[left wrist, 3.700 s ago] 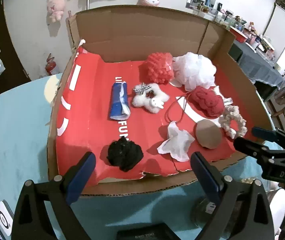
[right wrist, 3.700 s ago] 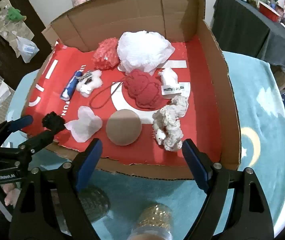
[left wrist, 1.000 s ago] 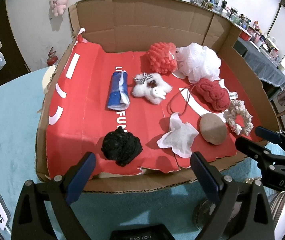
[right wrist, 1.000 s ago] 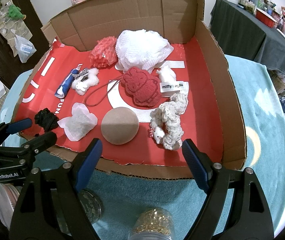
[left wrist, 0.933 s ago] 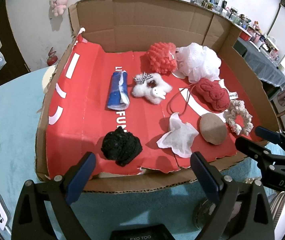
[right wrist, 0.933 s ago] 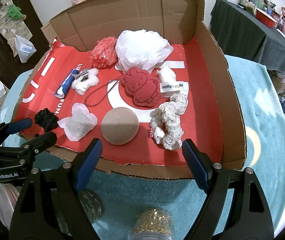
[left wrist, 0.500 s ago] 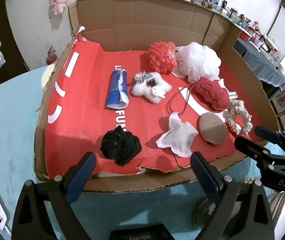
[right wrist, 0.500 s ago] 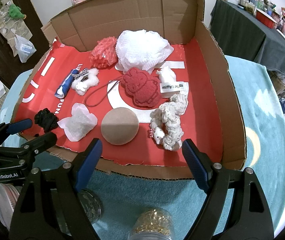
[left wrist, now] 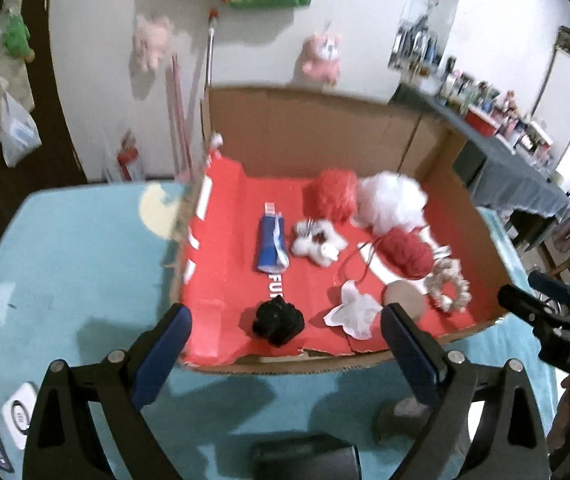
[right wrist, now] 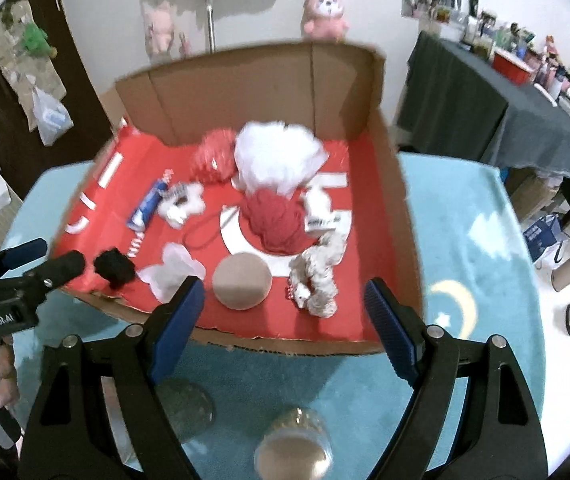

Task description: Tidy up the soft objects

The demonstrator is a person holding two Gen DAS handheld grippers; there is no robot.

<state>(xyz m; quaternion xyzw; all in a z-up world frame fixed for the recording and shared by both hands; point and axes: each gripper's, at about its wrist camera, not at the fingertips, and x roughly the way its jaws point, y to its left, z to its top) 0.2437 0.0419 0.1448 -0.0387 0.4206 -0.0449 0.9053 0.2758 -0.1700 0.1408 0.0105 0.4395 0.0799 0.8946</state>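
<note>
Both tools wide open, empty: left tool (left wrist: 285, 344), right tool (right wrist: 285, 320). Soft objects lie in cardboard box (right wrist: 389, 200) just ahead of tools: black pompom (left wrist: 279, 320) nearest left tool, tan round pad (right wrist: 241, 286) nearest right tool.

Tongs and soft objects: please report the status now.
Left tongs open, empty. Right tongs open, empty. Soft objects lie in cardboard box, untouched. Nothing blocks.

shelf clutter (left wrist: 481, 96) blurred, unreadable
</note>
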